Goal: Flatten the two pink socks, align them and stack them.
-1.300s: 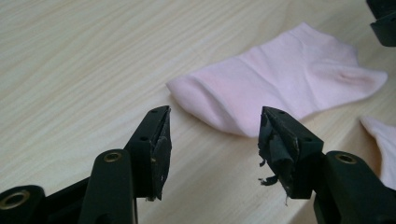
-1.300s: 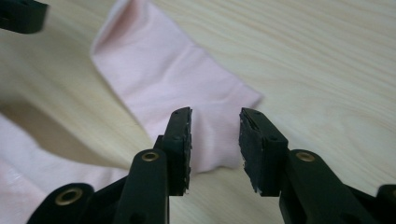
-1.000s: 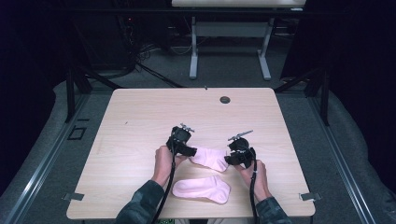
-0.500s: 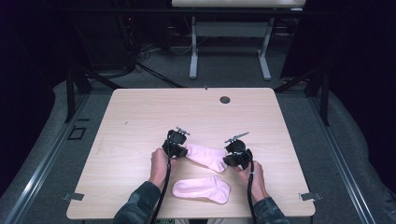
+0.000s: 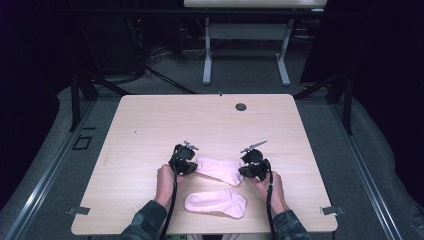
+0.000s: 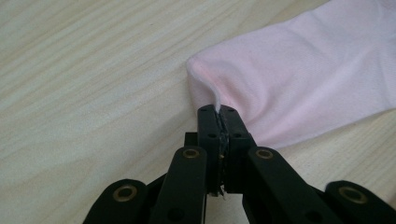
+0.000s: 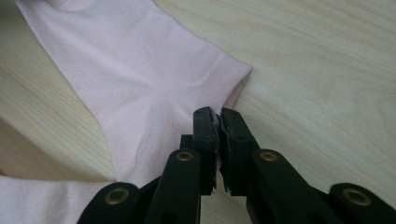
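Both my grippers, left gripper [image 6: 219, 109] & right gripper [image 7: 217, 113], just clamped onto far pale-pink cotton sock [image 5: 218, 169]; soft, light, floppy—hold by edges.

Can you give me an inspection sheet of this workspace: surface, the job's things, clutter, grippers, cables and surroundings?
Surface: light wooden table, with a dark round grommet near its far edge.
Job's things: far pink sock lies flat between the grippers; near pink sock lies apart, closer to the person.
Clutter: nothing seen.
Grippers: left gripper is shut on one end of the far sock; right gripper is shut on its other end. Both pairs of jaws have just been closing.
Cables: a black cable trails back from each gripper along the forearm.
Surroundings: grey floor, a white table frame beyond, dark curtains at the sides.
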{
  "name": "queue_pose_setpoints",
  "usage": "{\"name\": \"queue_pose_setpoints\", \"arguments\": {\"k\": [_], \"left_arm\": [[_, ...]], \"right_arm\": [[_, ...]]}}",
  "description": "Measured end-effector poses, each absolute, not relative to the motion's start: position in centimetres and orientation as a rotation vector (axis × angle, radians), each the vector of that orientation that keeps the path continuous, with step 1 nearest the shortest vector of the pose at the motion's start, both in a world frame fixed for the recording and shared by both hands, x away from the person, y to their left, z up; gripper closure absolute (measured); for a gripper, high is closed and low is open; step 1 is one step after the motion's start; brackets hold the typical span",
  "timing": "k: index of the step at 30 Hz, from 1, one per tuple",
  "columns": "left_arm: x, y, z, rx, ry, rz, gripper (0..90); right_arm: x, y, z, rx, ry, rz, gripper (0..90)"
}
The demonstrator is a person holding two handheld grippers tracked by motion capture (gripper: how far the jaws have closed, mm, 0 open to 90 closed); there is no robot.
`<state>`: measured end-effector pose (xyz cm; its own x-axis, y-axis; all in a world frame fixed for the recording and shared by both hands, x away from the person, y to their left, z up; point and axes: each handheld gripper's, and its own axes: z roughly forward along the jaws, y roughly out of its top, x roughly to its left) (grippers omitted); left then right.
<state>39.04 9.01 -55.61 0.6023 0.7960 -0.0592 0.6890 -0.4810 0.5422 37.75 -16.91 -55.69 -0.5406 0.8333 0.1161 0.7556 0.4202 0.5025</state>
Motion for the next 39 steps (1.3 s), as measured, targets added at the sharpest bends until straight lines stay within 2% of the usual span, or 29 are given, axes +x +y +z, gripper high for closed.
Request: {"name": "queue_pose_setpoints", "arguments": {"k": [8, 14, 21, 26, 36, 39], "left_arm": [[38.2, 9.3, -55.4, 2.313, 1.155, 0.262, 88.6], [37.4, 9.7, -54.0, 2.276, 1.138, 0.270, 88.6], [34.3, 10.8, -51.2, 2.208, 1.094, 0.302, 88.6], [30.8, 11.6, -50.4, 2.165, 1.059, 0.320, 88.6], [26.8, 12.2, -52.0, 2.162, 1.060, 0.302, 88.5], [25.7, 12.2, -53.4, 2.185, 1.062, 0.287, 88.5]], "right_arm": [[38.0, -16.8, -55.5, 1.403, 2.544, 0.783, 85.2], [37.6, -17.0, -54.0, 1.371, 2.534, 0.784, 85.2], [35.7, -17.4, -51.0, 1.293, 2.533, 0.854, 85.2], [32.8, -17.4, -49.8, 1.223, 2.556, 0.883, 85.2], [29.5, -17.3, -50.5, 1.165, 2.606, 0.880, 85.1], [29.0, -17.0, -52.2, 1.157, 2.652, 0.832, 85.1]]}}
